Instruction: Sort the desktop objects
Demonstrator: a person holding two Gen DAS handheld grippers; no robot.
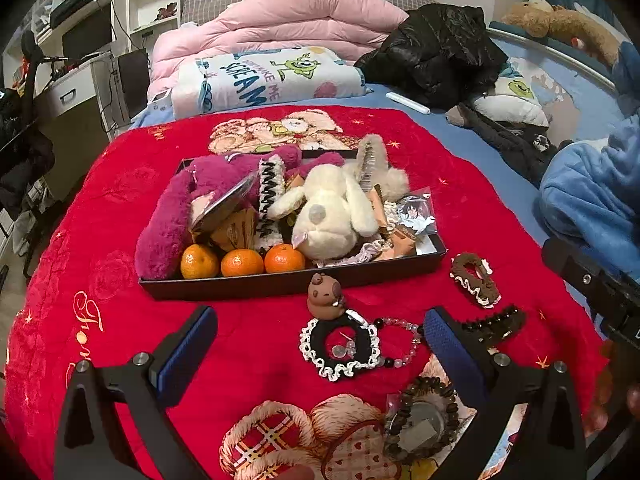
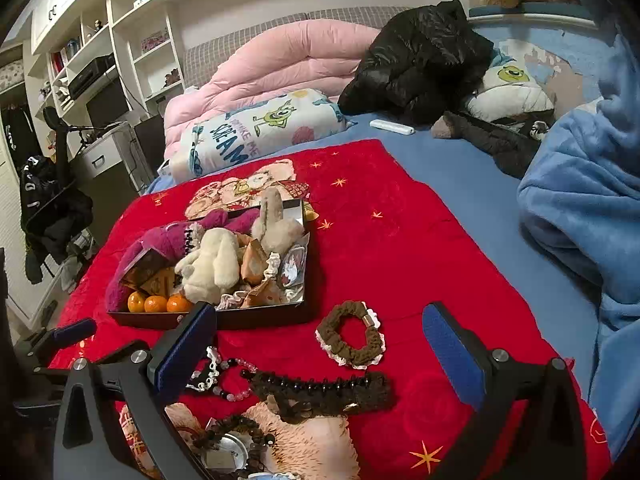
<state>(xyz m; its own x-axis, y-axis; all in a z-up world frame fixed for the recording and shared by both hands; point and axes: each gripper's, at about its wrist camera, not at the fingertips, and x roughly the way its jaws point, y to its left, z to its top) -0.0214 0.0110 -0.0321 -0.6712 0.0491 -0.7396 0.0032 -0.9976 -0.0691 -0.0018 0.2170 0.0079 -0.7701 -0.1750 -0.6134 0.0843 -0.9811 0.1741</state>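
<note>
A black tray on the red blanket holds a magenta plush, a white plush, three oranges and snack packets. In front of it lie a small brown figurine, a black lace scrunchie, a bead bracelet, a brown scrunchie, a dark hair claw and a wooden bead bracelet. My left gripper is open above the black scrunchie. My right gripper is open above the brown scrunchie and hair claw. The tray also shows in the right wrist view.
The red blanket lies on a blue bed. Behind are a pink quilt, a cartoon pillow, a black jacket and a blue fleece. Shelves and a desk stand at the left.
</note>
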